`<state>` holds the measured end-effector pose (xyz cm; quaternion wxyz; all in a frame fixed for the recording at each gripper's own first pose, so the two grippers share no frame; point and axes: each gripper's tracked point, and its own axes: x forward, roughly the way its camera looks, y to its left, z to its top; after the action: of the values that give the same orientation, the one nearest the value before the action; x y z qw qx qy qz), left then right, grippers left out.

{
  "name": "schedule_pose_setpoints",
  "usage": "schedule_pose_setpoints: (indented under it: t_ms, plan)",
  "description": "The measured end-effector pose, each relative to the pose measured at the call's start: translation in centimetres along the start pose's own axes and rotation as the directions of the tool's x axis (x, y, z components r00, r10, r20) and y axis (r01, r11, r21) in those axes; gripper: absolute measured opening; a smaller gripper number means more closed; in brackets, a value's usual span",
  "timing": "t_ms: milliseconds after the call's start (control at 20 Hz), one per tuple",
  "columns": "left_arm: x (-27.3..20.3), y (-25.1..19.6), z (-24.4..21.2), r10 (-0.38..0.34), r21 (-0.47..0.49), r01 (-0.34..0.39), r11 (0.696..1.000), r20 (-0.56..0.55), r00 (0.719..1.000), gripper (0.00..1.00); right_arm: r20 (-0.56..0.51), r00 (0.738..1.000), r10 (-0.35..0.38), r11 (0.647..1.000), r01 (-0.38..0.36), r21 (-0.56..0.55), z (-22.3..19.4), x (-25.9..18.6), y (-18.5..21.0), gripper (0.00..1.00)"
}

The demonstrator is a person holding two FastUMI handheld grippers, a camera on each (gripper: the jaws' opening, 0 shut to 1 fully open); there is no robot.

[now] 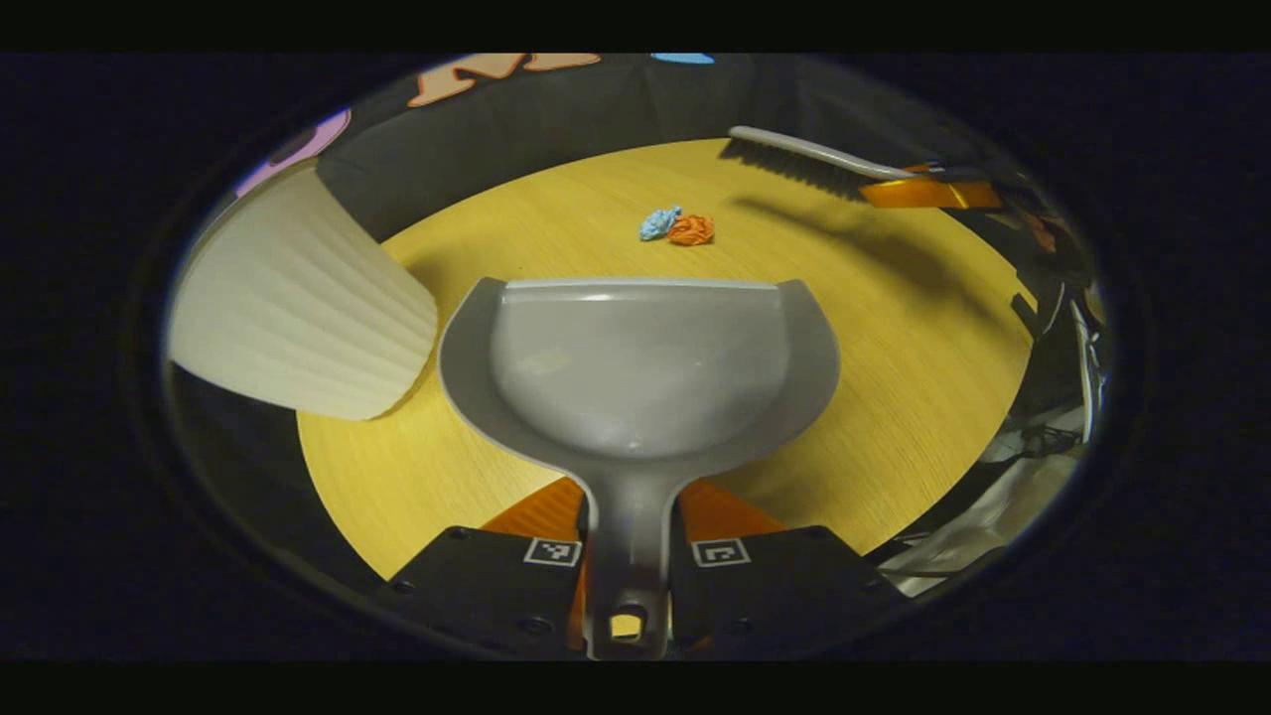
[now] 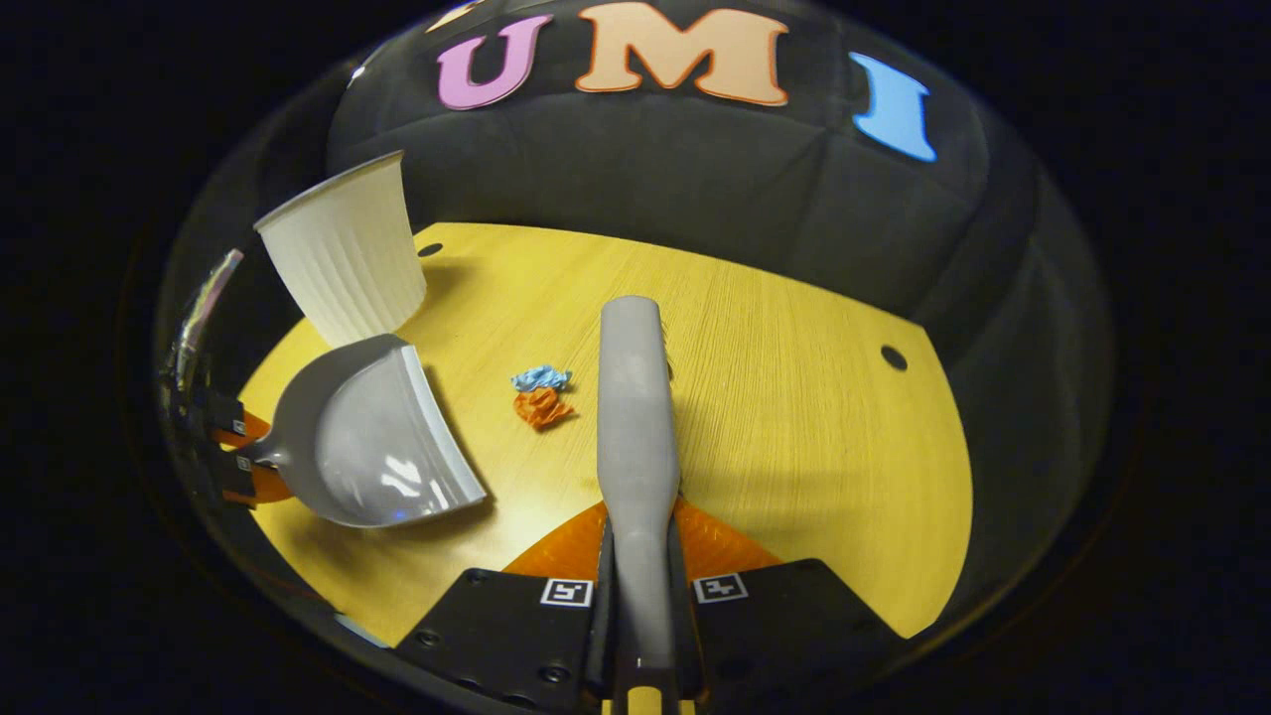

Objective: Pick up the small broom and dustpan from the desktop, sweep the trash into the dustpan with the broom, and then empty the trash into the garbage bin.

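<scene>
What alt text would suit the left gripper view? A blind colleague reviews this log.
The left gripper holds a grey dustpan by its handle over a wooden table, its mouth facing two paper scraps, blue and orange. A ribbed white bin stands on the left; a brush hangs at upper right.

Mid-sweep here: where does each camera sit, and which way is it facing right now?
Left gripper view: rides the left tool, looking along the held dustpan toward the trash; the broom and right tool show beyond.
Right gripper view: rides the right tool, looking down the broom's back at the desktop.
Shared: dustpan, trash, ribbed garbage bin.
</scene>
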<state>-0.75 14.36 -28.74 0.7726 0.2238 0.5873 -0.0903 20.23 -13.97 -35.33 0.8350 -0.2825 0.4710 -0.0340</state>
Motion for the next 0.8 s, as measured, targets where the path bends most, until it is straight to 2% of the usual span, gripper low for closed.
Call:
schedule_pose_setpoints:
  t_ms: [100, 250, 300, 350, 500, 600, 800]
  plan:
    - [0.6, 0.0, 0.3, -0.02, 0.011, 0.02, 1.0, -0.013, 1.0, 0.26, -0.029, 0.999, -0.03, 0.996, 0.027, -0.083, 0.4, 2.6, 0.1, 0.21]
    - [1.8, 0.2, 0.6, -0.036, 0.011, 0.037, 0.999, -0.02, 0.999, 0.26, -0.073, 0.997, -0.009, 0.994, 0.001, -0.109, 0.7, 5.0, 1.3, 0.22]
    - [2.0, 0.2, 0.7, -0.044, 0.005, 0.044, 0.999, -0.02, 0.999, 0.26, -0.079, 0.997, -0.011, 0.991, 0.001, -0.13, 0.8, 5.5, 1.4, 0.17]
    - [1.9, 0.1, 0.4, -0.052, 0.0, 0.052, 0.999, -0.023, 0.998, 0.25, -0.086, 0.996, 0.0, 0.989, -0.012, -0.145, 0.9, 5.9, 1.9, 0.21]
    - [2.2, 0.2, 0.0, -0.07, -0.008, 0.07, 0.998, -0.034, 0.997, 0.26, -0.124, 0.988, 0.089, 0.975, -0.112, -0.193, 0.5, 5.9, 4.3, 0.21]
    - [2.1, 0.4, 0.2, -0.068, 0.004, 0.068, 0.998, -0.038, 0.997, 0.26, -0.127, 0.984, 0.127, 0.948, -0.158, -0.278, 0.2, 5.3, 5.6, 0.22]
    - [3.2, -0.2, 0.5, -0.062, -0.01, 0.062, 0.998, -0.056, 0.997, 0.26, -0.154, 0.962, 0.224, 0.908, -0.263, -0.327, 1.4, 1.4, 6.2, 0.22]
